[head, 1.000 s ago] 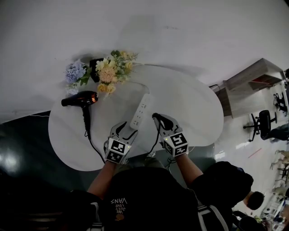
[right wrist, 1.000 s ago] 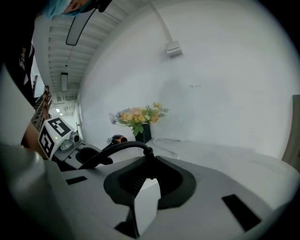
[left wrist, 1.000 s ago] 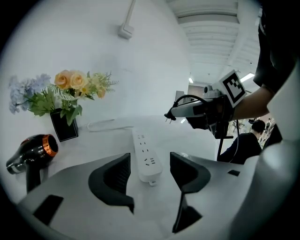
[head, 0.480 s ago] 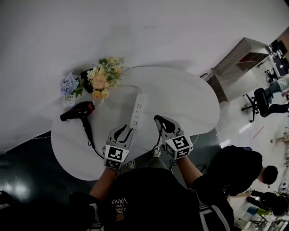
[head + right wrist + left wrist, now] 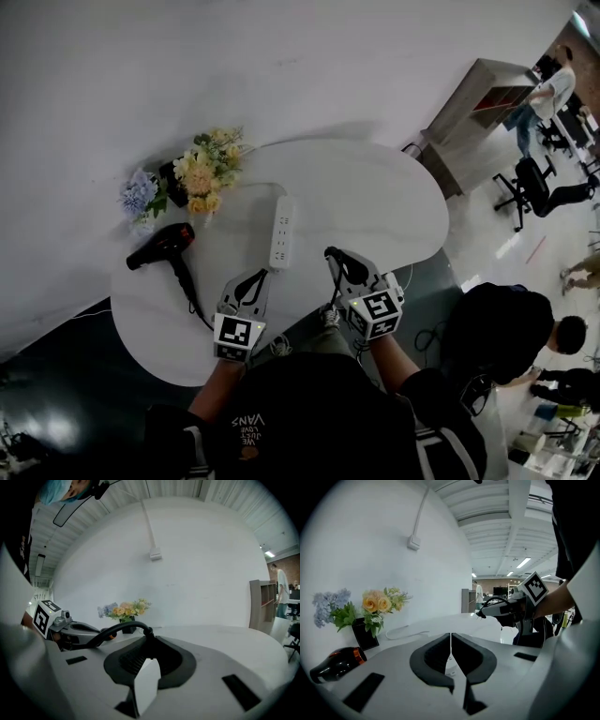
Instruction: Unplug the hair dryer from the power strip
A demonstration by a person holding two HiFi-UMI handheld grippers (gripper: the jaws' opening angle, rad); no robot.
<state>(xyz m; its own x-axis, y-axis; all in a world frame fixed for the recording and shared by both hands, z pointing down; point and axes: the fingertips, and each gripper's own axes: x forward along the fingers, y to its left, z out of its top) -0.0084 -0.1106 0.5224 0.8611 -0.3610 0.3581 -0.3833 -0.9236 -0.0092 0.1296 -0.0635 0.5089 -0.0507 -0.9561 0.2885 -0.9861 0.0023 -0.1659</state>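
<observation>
- now, nearest the person, the right gripper [image 5: 335, 256] is pinching the plug end [image 5: 148, 633] of the black cord [image 5: 115, 630]. the cord arches out from between its pads, and this hold matches the one a second ago.
- beside it, the left gripper [image 5: 255, 278] has just been closing. its jaws, spread at the near end of the power strip a second ago, are now pressed together with nothing between them.
- the left gripper has also drawn up and back, so its tips sit just short of the strip's near end instead of around it.
- next out, the power strip [image 5: 282, 231] lies flat on the white table [image 5: 384, 202], apart from the right gripper. no plug shows in its sockets.
- farther left, the hair dryer [image 5: 161, 247] lies on its side on the table, well apart from the strip. its cord runs off the near table edge and back up to the right gripper.
- behind it, flowers [image 5: 199, 171] stand against the wall.
- judgement: the bracing grip on the strip is released and the plug is free, so the unplugging is effectively done. what remains is to set the plug down clear of the strip.
</observation>
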